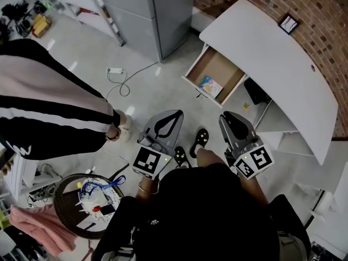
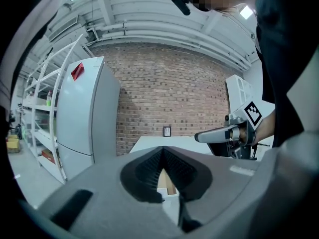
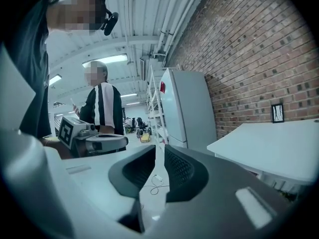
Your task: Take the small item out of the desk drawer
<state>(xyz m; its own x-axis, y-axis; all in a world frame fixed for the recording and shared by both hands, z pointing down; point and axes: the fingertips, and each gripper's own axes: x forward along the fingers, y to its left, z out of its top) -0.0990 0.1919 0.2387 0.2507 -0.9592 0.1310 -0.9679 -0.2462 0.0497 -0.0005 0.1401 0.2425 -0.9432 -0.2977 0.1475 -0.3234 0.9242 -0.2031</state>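
Note:
The white desk (image 1: pixel 283 64) stands at the upper right in the head view, and its wooden drawer (image 1: pixel 213 64) is pulled out. A small colourful item (image 1: pixel 211 86) lies in the drawer's near corner. My left gripper (image 1: pixel 168 117) hangs above the floor, short of the drawer, with its jaws shut and empty; its own view shows the gripper (image 2: pixel 162 151) closed tip to tip. My right gripper (image 1: pixel 228 117) is held level beside it, below the drawer's right end. In the right gripper view this gripper (image 3: pixel 159 152) shows a narrow gap with nothing in it.
A person in a black-and-white striped top (image 1: pixel 49 107) stands at the left. A grey fridge (image 1: pixel 152 10) stands behind, and a power strip with its cable (image 1: pixel 115 70) lies on the floor. A round stand with clutter (image 1: pixel 87 203) sits lower left. A small frame (image 1: pixel 289 23) rests on the desk.

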